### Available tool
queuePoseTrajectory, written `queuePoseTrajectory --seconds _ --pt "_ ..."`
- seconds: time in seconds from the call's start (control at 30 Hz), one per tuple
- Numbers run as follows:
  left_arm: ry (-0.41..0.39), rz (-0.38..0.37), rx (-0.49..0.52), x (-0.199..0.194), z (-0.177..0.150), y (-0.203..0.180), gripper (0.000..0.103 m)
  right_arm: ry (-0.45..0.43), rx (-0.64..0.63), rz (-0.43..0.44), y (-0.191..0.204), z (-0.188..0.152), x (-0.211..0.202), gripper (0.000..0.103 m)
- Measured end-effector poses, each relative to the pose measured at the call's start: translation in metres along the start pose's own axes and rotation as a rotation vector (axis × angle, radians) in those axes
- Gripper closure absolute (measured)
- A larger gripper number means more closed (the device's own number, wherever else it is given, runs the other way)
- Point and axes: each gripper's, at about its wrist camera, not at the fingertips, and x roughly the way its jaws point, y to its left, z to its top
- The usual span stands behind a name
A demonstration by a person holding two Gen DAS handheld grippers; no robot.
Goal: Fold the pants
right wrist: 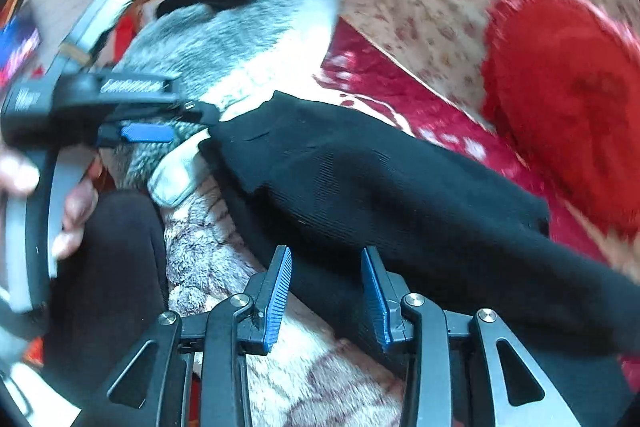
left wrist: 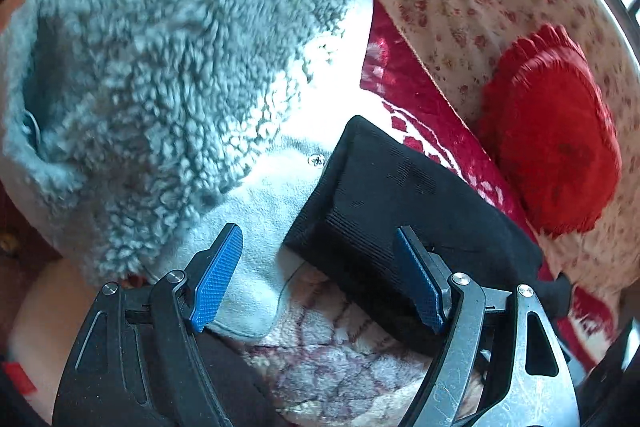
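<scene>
Pants (left wrist: 404,211), black ribbed knit, lie in a long band across the patterned blanket (left wrist: 340,339) beside a fleecy grey jacket (left wrist: 160,67). Both tools hang spread and empty: left tool (left wrist: 320,279), right tool (right wrist: 326,301). Cloth looks soft, light and floppy; pinching the near folded edge should work best.
</scene>
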Motion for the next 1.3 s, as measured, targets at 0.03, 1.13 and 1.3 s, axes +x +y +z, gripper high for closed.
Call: queuePoseTrajectory --seconds 0.03,1.13,1.3 --pt "0.01 -0.001 0.006 0.004 0.0 -0.001 0.025 -0.005 -0.029 -0.021 0.005 0.001 0.003 0.068" --pt "0.031 -0.018 0.087 0.003 0.002 -0.01 0.048 -0.031 -0.178 -0.161 0.029 0.006 0.015 0.054" --pt "0.021 -0.004 0.123 0.017 0.004 -0.029 0.05 -0.054 -0.204 -0.136 0.027 0.008 0.032 0.08"
